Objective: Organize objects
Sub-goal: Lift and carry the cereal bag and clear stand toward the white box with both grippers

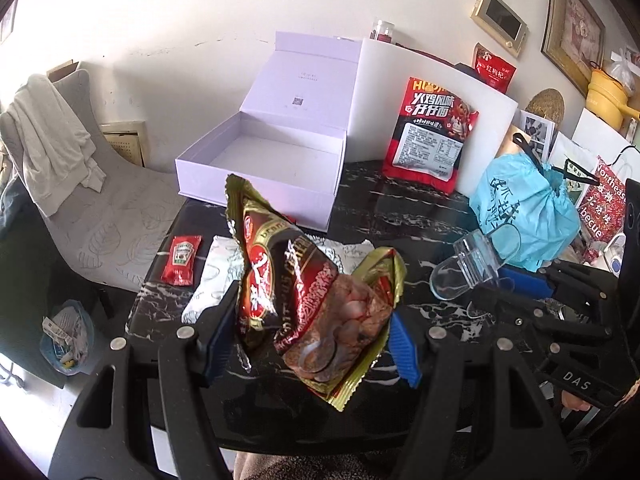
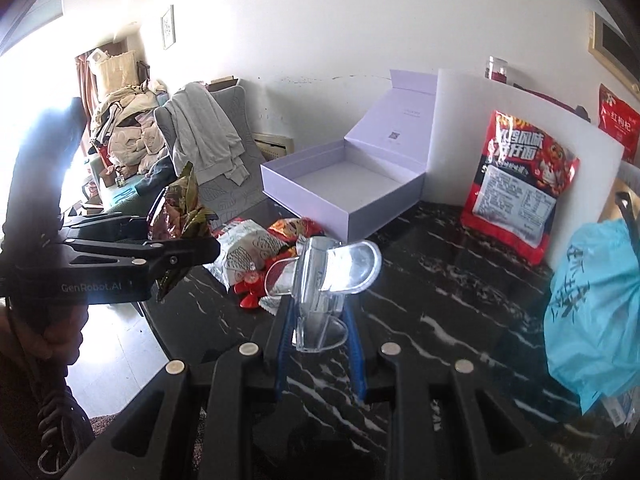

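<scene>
My left gripper (image 1: pixel 312 344) is shut on a crumpled red-and-gold snack bag (image 1: pixel 296 276), with a blue pad pressing each side, and holds it above the black marble table (image 1: pixel 400 216). My right gripper (image 2: pixel 318 312) is shut on a clear plastic clip (image 2: pixel 324 276), also held off the table. The left wrist view shows the right gripper (image 1: pixel 504 280) and clear clip (image 1: pixel 468 264) at the right. In the right wrist view, the left gripper (image 2: pixel 184 232) holds the snack bag (image 2: pixel 180 208) at the left. An open lilac box (image 1: pixel 260 160) (image 2: pixel 344 184) stands empty at the table's far side.
A red noodle packet (image 1: pixel 432 136) leans on a white board (image 1: pixel 492 120). A ketchup sachet (image 1: pixel 180 260) and a white patterned packet (image 1: pixel 216 276) lie near the table's left edge. A blue plastic bag (image 1: pixel 524 212) crowds the right. A chair draped with clothes (image 1: pixel 52 140) stands beyond the left edge.
</scene>
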Demonstrator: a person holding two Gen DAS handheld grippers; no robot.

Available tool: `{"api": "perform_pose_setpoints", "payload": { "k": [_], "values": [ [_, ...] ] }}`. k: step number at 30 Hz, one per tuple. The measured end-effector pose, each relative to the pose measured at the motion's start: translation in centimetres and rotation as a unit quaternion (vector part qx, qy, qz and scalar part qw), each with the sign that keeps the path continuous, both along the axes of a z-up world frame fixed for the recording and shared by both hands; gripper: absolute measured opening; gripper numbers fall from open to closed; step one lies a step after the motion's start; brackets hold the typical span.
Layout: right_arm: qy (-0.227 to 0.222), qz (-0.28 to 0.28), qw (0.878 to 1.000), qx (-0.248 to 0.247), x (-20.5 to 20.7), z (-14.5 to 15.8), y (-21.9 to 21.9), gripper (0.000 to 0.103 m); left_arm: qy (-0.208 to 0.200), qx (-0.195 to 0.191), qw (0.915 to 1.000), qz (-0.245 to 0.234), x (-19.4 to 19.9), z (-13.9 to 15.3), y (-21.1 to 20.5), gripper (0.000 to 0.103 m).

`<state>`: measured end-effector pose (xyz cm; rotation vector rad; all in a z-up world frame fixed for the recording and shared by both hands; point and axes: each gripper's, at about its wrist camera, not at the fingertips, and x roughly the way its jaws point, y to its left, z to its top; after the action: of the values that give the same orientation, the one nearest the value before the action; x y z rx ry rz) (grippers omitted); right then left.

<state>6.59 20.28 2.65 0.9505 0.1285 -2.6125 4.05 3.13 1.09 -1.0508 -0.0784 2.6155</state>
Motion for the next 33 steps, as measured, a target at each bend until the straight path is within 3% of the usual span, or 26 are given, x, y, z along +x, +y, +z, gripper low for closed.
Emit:
{"api": "perform_pose_setpoints", "payload": {
  "k": [16,33],
  "values": [
    [-0.008,0.023,1.0,0.009,-6.4,2.0,-0.3,0.024,0.022,-0.017,0.9995,-0.018,-6.2,2.4,0.1,0.064],
    [-0.009,0.031,0.999,0.023,-14.4,2.4,-0.8,0.024,0.017,-0.038,0.9988,-0.025,-14.9,2.0,0.6,0.064]
  ]
}}
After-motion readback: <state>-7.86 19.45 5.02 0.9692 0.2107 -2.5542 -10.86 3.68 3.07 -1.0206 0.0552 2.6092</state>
